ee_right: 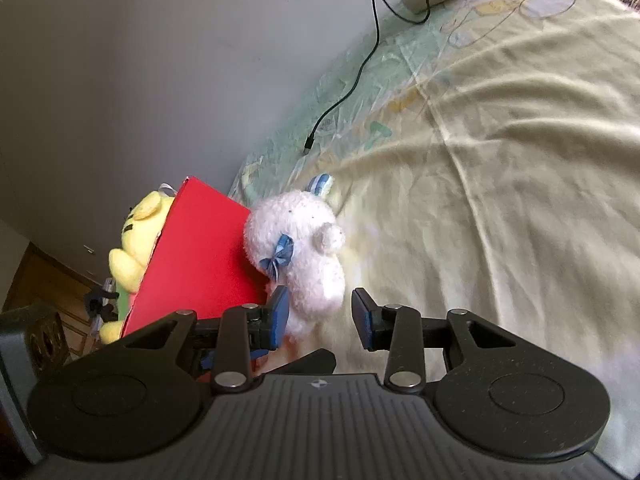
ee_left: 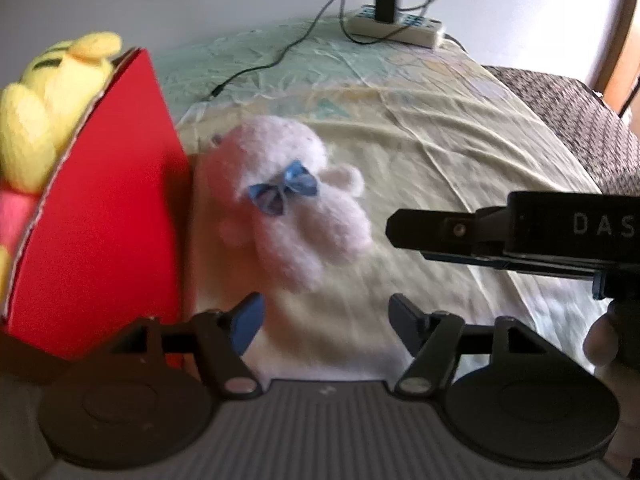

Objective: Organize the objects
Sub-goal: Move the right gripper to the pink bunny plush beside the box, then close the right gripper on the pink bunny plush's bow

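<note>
Maybe the white plush toy (ee_right: pixel 304 248) slips — it is soft, leaning on the red box (ee_right: pixel 200 256) on the bed (ee_right: pixel 500 160). Both the left hand-held gripper (ee_left: pixel 326 316) and right hand-held gripper (ee_right: pixel 320 316) are open, holding nothing. A yellow plush toy (ee_right: pixel 138 236) sits inside the box.

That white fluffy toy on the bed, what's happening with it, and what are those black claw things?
A person holds a two-finger gripper in each hand, tidying soft toys. The white plush toy with a blue bow lies on the bedsheet against the red box, which already holds a yellow plush. The right gripper and left gripper are both open and near the white toy; neither holds it.
</note>
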